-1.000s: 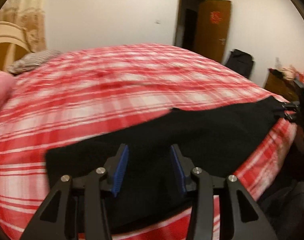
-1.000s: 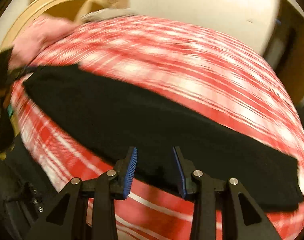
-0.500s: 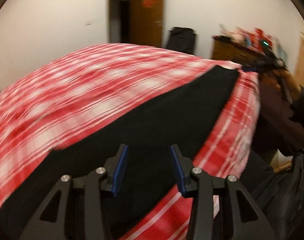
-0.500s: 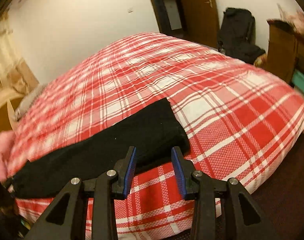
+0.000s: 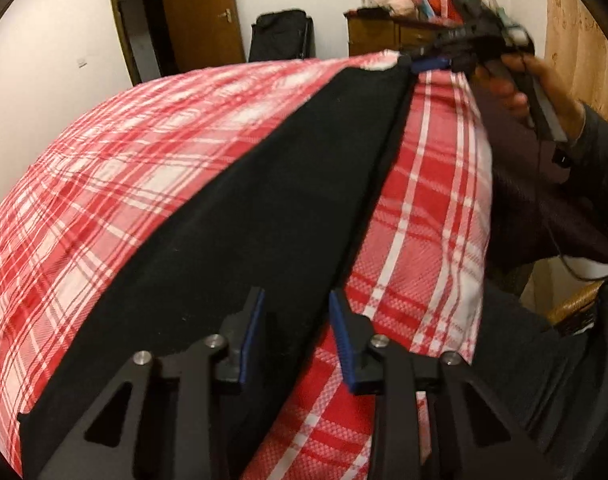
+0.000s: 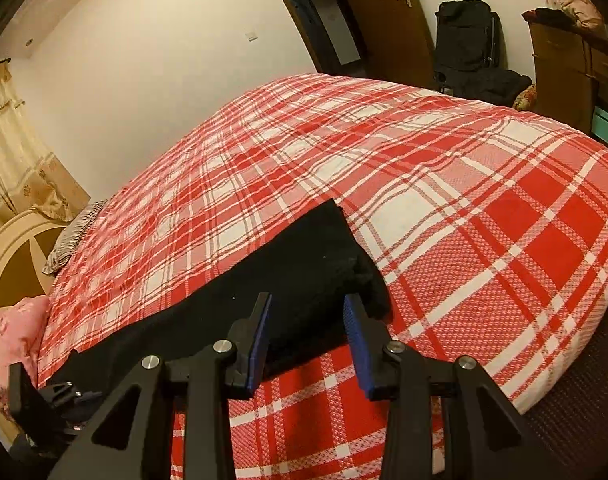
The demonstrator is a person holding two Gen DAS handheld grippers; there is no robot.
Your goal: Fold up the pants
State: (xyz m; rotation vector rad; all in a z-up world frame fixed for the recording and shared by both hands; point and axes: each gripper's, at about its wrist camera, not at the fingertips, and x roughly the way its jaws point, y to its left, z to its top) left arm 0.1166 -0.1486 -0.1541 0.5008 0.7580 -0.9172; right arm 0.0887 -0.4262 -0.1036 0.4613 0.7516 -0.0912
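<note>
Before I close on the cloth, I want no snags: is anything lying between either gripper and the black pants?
Nothing visible. The black pants lie flat on the plaid bedspread; fabric already sits between the left gripper, whose jaws are closing, and under the right gripper.
</note>
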